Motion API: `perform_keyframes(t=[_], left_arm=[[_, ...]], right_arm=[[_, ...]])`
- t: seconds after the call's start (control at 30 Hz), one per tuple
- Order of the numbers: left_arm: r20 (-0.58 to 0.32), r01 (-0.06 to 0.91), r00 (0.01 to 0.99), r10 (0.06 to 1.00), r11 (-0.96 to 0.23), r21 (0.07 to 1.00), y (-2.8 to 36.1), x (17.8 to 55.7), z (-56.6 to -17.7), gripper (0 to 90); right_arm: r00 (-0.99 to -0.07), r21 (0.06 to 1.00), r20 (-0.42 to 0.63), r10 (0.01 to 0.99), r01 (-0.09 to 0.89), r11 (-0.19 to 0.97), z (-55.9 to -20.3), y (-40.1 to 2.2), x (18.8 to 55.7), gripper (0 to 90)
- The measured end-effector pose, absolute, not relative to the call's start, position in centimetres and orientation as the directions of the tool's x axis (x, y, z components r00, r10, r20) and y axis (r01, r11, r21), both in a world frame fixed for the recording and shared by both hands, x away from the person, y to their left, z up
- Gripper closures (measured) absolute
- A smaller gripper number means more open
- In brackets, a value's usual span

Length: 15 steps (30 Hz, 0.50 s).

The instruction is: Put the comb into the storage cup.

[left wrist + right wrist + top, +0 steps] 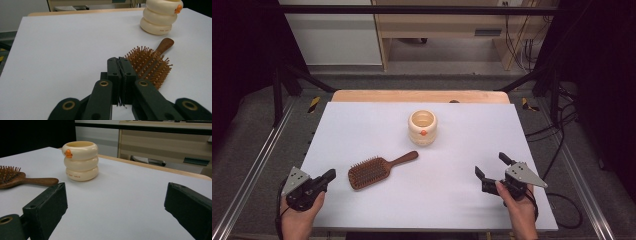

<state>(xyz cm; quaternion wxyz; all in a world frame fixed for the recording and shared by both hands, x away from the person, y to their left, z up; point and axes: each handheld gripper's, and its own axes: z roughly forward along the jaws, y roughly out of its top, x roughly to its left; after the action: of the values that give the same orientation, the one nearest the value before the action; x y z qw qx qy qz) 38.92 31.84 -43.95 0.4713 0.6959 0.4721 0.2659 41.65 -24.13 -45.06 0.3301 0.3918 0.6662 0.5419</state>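
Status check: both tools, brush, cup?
Left tool shut, empty, beside the wooden hairbrush. Right tool open, empty. Hairbrush flat, bristles up; cream duck cup upright behind it. Nothing in the way.

My left tool (119,65) has its two black jaws pressed together with nothing between them, just above the white worktop (62,50). Just beyond and to the right of the tips lies a wooden paddle hairbrush (150,62), bristles up, handle pointing away. Farther off stands a cream ringed cup (160,17) with an orange duck bill.
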Motion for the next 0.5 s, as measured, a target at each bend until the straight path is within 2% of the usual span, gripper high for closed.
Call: perform_keyframes(t=[0.5], left_arm=[[-0.082,0.458,0.425,0.902,-0.135,0.879,31.50,39.32,-44.43,89.9]], right_arm=[[-0.474,0.980,-0.016,0.880,0.167,0.107,-45.08,-24.09,41.65,4.9]])
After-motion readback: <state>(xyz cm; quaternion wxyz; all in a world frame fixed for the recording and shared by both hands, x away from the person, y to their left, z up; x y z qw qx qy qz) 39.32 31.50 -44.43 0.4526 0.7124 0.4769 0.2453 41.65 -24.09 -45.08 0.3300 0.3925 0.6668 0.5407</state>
